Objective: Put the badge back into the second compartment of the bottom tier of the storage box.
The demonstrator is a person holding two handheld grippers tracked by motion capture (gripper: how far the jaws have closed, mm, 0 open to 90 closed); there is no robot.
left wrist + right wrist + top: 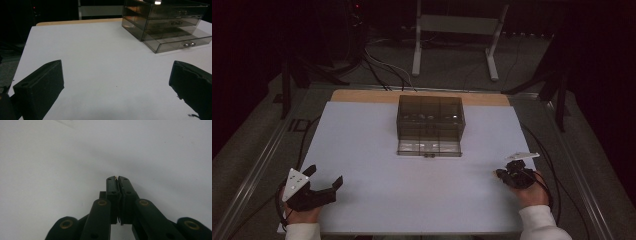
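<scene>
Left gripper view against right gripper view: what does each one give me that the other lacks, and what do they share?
Left gripper view alone: the smoky clear drawer unit with its bottom drawer pulled out, and the left gripper with jaws wide apart, nothing between them. Right gripper view alone: the right gripper with jaws pressed together, a tiny pale speck at the tips that I cannot identify. Both: the white table surface.

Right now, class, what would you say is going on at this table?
A person sits at a white table with a gripper in each hand. The left gripper rests near the front left corner, jaws wide apart with nothing between them. The right gripper sits near the front right edge, jaws pressed together; a tiny pale speck shows at the tips, too small to identify. A smoky clear drawer unit stands mid-table, its bottom drawer pulled out, untouched.
</scene>
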